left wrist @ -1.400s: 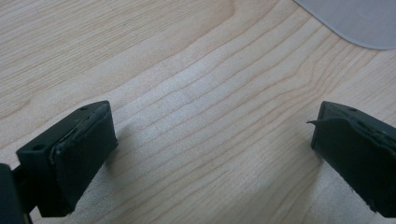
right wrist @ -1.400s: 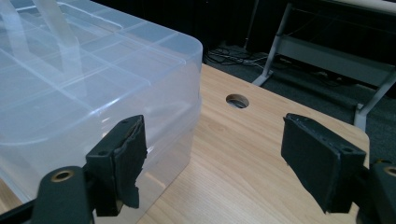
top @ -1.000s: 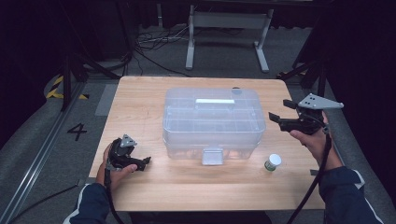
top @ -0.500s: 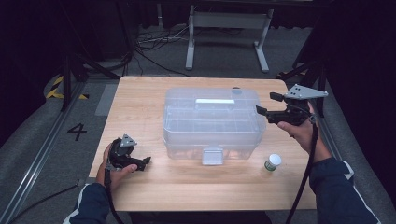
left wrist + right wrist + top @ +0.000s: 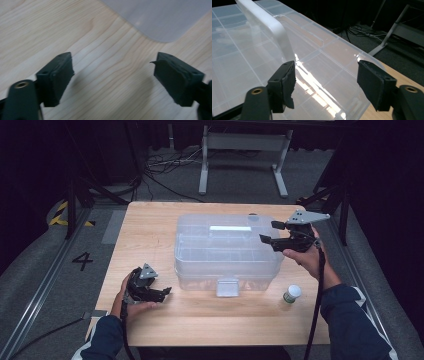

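Nearest the person, the left gripper point(image 5: 159, 292) is resting low on the wooden table point(image 5: 150, 227) at its near left, its jaws standing apart with only bare wood between them; in the left gripper view a corner of the clear box point(image 5: 160, 17) is showing beyond them. At the near right a small white-capped bottle point(image 5: 291, 294) is standing alone on the wood. In the middle the clear plastic compartment box point(image 5: 225, 247) is sitting with its front latch point(image 5: 227, 287) facing the person. The right gripper point(image 5: 272, 233) is hovering over the box's right end, jaws wide apart and holding nothing, pointing left toward the white carry handle point(image 5: 265, 27).

Judging from that pose, the handle looks like the target: the jaws should be straddling the bar squarely, clear of the slick lid, before closing. The box's contents are hard to make out through the cloudy plastic, and whether the latch is fastened cannot be told.
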Demonstrator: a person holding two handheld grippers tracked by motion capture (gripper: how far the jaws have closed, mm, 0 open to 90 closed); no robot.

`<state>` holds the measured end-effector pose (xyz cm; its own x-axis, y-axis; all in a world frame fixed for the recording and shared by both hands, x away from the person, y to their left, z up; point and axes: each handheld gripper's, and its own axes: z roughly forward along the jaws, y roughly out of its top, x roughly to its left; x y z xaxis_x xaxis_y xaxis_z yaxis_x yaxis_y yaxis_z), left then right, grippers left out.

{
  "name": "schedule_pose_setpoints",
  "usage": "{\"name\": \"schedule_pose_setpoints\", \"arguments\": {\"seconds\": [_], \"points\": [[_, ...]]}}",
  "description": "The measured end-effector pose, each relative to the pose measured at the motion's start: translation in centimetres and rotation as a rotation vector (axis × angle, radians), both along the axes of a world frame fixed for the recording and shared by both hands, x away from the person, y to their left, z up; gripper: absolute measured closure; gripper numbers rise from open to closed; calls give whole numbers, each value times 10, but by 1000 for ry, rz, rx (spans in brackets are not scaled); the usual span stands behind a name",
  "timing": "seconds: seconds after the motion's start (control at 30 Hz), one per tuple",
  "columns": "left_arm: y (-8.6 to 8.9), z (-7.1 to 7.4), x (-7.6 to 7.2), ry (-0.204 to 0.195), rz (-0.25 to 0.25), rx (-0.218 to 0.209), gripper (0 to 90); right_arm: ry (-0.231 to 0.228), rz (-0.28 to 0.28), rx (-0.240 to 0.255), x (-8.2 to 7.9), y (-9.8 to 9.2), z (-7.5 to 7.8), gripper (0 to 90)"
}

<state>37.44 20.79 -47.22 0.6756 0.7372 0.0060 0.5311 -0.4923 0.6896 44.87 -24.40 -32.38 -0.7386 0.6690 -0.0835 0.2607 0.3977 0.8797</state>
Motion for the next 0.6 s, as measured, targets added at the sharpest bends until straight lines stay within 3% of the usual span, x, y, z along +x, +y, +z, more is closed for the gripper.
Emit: {"name": "schedule_pose_setpoints", "arguments": {"seconds": [0.17,0.37,0.6], "points": [[-19,4,0,-33,-48,16,198,13,-36,-11,2,-6,-5,279],[-26,7,3,-58,-61,15,176,27,-87,17,6,-19,-7,249],[-33,11,2,-81,-95,-9,186,6,-37,-30,6,0,1,299]]}}
